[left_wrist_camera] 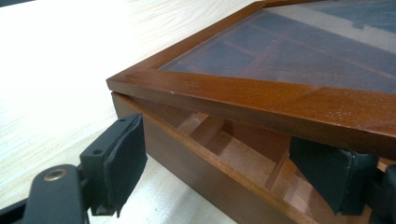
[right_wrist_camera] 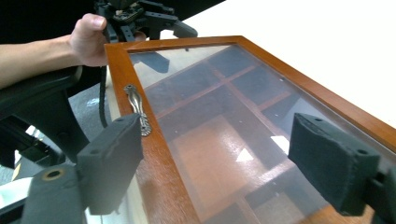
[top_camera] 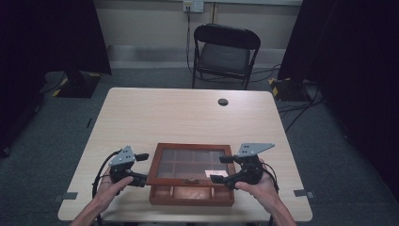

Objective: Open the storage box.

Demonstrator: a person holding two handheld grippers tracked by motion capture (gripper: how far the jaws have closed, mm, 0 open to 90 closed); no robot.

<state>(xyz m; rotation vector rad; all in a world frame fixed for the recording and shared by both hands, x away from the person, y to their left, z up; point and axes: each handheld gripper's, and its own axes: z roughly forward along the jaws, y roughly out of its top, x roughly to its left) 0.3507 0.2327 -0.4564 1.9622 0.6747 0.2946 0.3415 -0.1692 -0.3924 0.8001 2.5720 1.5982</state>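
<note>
A brown wooden box with inner compartments stands at the table's near edge. Its glass-paned lid is raised a little at the front, with a metal handle on the front rail. My left gripper is at the box's left front corner, open. One pad stands outside the wall and the other pad sits inside, just under the lid frame. My right gripper is open over the lid's right front part, and between its jaws there is only the glass below. A small white slip lies inside the box.
The light wooden table has a round cable hole near its far edge. A black folding chair stands behind the table. Cables lie on the grey floor at the right. Dark curtains hang on both sides.
</note>
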